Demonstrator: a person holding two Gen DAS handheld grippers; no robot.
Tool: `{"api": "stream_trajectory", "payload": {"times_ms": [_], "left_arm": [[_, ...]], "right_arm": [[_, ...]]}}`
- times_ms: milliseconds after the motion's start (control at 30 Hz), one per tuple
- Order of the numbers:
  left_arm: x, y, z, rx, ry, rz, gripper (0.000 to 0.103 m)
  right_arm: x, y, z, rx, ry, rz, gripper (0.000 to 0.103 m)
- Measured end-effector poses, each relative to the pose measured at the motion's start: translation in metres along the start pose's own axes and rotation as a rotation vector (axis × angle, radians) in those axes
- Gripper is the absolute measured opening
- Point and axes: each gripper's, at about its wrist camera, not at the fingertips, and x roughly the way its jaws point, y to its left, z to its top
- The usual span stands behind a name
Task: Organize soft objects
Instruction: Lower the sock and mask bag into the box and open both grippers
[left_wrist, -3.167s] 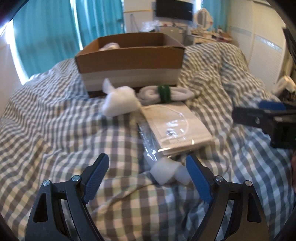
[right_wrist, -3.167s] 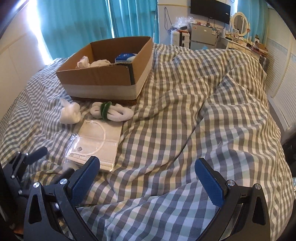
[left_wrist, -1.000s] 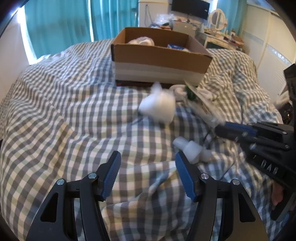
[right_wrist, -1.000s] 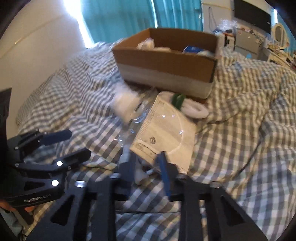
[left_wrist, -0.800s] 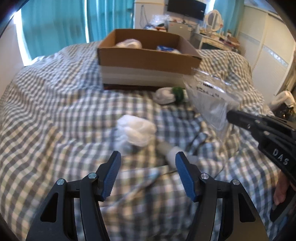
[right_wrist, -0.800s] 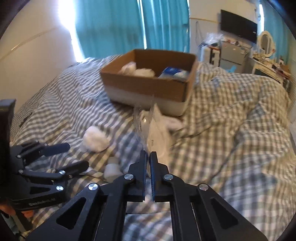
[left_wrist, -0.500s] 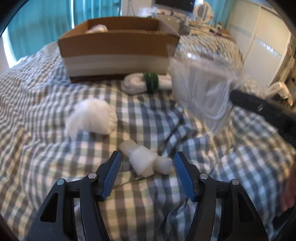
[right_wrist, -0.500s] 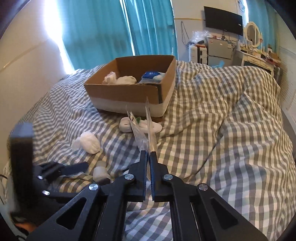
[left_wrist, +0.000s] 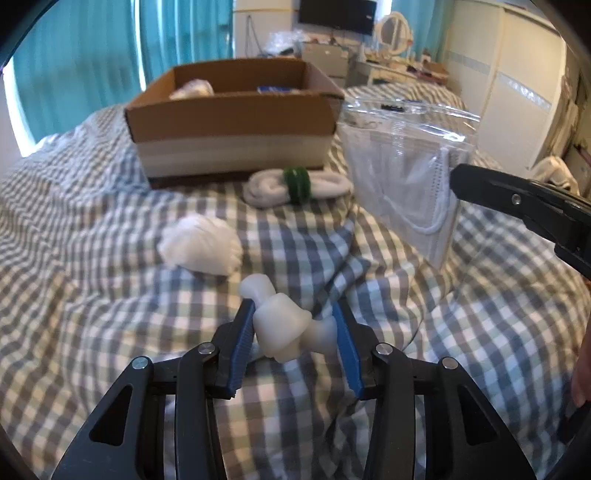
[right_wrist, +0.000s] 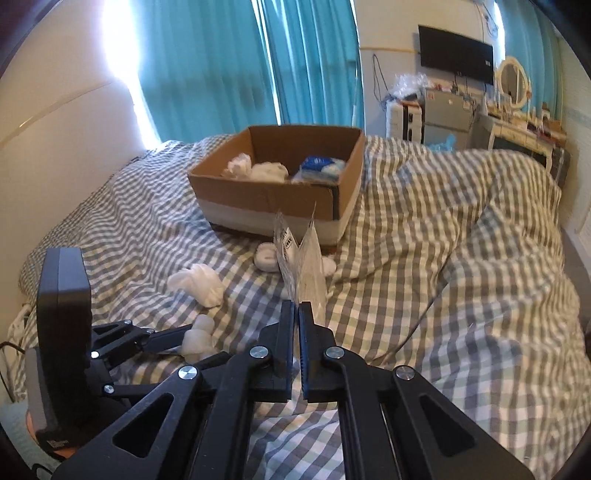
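White foam piece (left_wrist: 281, 325) sits between left jaws, contact unclear; right view shows jaws pinching mask packet (right_wrist: 301, 260)

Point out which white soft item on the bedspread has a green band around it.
The white rolled bundle lying just in front of the cardboard box; a green band circles its middle. The other white pieces are plain.

**A lived-in bedroom at home**

A bed (right_wrist: 424, 229) with a rumpled grey checked cover fills the room. Teal curtains (right_wrist: 229, 66) hang over a bright window. Against the far wall stand a television (right_wrist: 456, 61), a cluttered dresser (right_wrist: 517, 129) with an oval mirror (right_wrist: 513, 81), and white wardrobe doors (left_wrist: 517, 85).
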Motion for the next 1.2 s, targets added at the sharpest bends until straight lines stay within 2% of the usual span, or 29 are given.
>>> {"api": "stream_trajectory", "payload": {"times_ms": [133, 300, 567, 733, 867, 1067, 1200], "left_arm": [[-0.019, 0.009, 0.005, -0.018, -0.031, -0.003, 0.042], [-0.04, 0.013, 0.028, -0.022, -0.084, -0.009, 0.042], [-0.078, 0.026, 0.101, -0.007, -0.231, 0.003, 0.042], [-0.073, 0.047, 0.152, 0.009, -0.289, 0.04, 0.042], [-0.051, 0.07, 0.179, -0.014, -0.292, 0.066, 0.042], [0.0, 0.099, 0.204, -0.007, -0.259, 0.117, 0.042], [0.025, 0.107, 0.213, 0.004, -0.237, 0.118, 0.043]], "right_arm": [[-0.015, 0.006, 0.009, -0.022, -0.042, -0.002, 0.002], [-0.036, 0.013, 0.038, -0.044, -0.11, 0.01, 0.002], [-0.037, 0.017, 0.112, -0.086, -0.196, 0.025, 0.002], [-0.002, 0.013, 0.154, -0.073, -0.204, 0.078, 0.002], [0.046, 0.013, 0.175, -0.058, -0.163, 0.119, 0.002], [0.135, -0.001, 0.182, 0.026, -0.065, 0.201, 0.002], [0.17, -0.017, 0.175, 0.099, -0.016, 0.243, 0.002]]}}
